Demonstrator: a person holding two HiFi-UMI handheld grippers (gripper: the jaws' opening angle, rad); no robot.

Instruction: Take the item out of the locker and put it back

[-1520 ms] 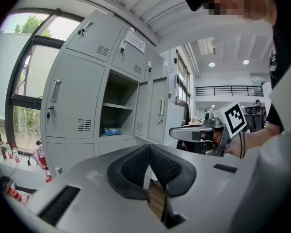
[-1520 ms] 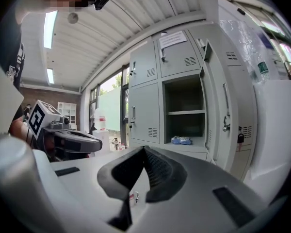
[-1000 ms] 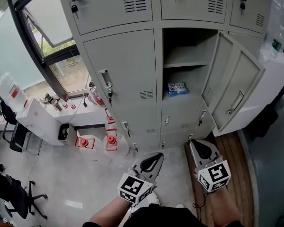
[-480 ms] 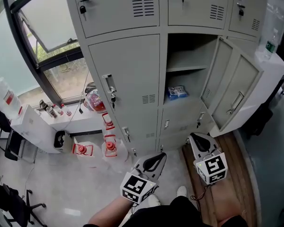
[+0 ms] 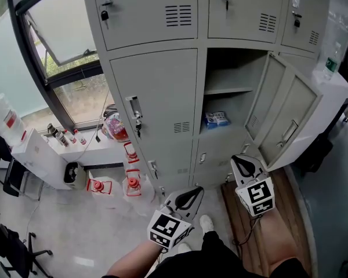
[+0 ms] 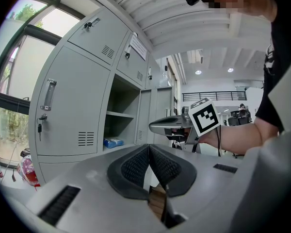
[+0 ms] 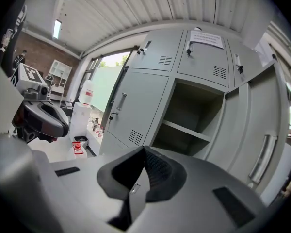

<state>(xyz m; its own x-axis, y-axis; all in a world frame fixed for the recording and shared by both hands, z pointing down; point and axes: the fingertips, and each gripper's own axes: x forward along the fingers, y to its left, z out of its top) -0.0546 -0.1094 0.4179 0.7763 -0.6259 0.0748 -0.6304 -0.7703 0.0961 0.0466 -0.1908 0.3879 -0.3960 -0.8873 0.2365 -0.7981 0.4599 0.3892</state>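
A grey bank of lockers point(image 5: 153, 97) fills the head view, with one middle compartment standing open, its door point(image 5: 282, 119) swung out to the right. Inside, a shelf point(image 5: 227, 90) splits the space. The blue-and-white packet point(image 5: 216, 119) lies on the compartment's floor below that shelf, near the front edge and touched by nothing. Both grippers are held low in front of the lockers, well apart from the packet. The left gripper point(image 5: 188, 197) points toward the closed door left of the open compartment, its fingers pressed together with nothing between them. The right gripper point(image 5: 243, 165) is in front of the open compartment, below it. Its fingers are likewise pressed together and empty. On the floor by the window to the left stand clear jugs with red caps point(image 5: 133, 184).
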